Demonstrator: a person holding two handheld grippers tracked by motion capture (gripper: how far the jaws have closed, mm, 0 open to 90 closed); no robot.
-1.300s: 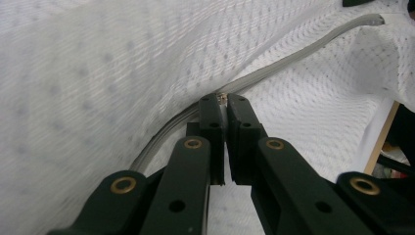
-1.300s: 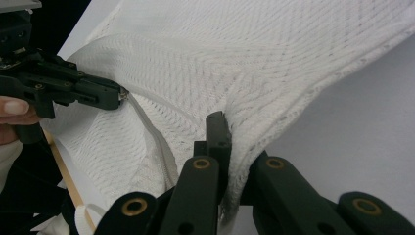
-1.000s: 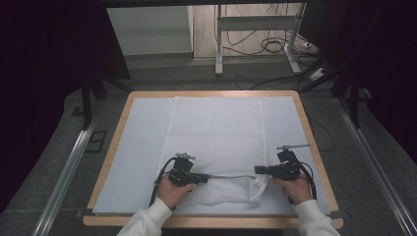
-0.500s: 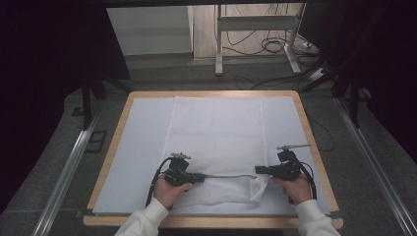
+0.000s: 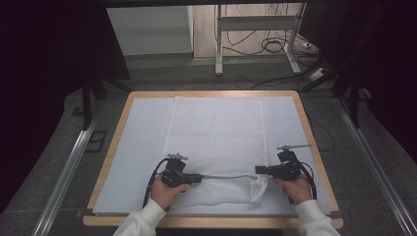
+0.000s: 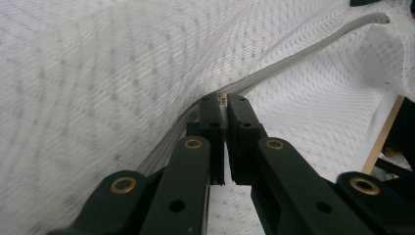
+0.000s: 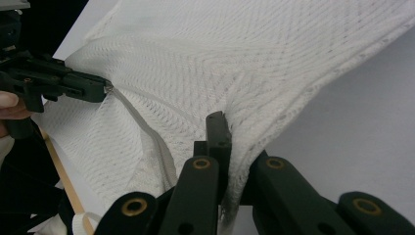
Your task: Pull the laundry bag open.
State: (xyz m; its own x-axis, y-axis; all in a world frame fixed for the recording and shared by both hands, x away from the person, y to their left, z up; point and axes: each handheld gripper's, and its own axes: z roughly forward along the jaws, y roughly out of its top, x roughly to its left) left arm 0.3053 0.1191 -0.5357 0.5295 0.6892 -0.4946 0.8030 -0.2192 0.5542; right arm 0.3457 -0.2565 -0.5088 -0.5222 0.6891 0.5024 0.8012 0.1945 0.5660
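Tongs clamped, we hold the mesh bag [image 5: 216, 147] low in frame, left tongs [image 5: 197, 178] on its zipper pull, right tongs [image 5: 257, 170] pinching the corner, zipper edge running straight between them.

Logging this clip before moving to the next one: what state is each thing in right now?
White mesh laundry bag: lying mostly flat on the table, near edge lifted and pulled taut.
Grey-white zipper strip of the bag: stretched in a line between the two grippers.
Left hand-held gripper: shut on the zipper end.
Right hand-held gripper: shut on the bag's mesh corner.
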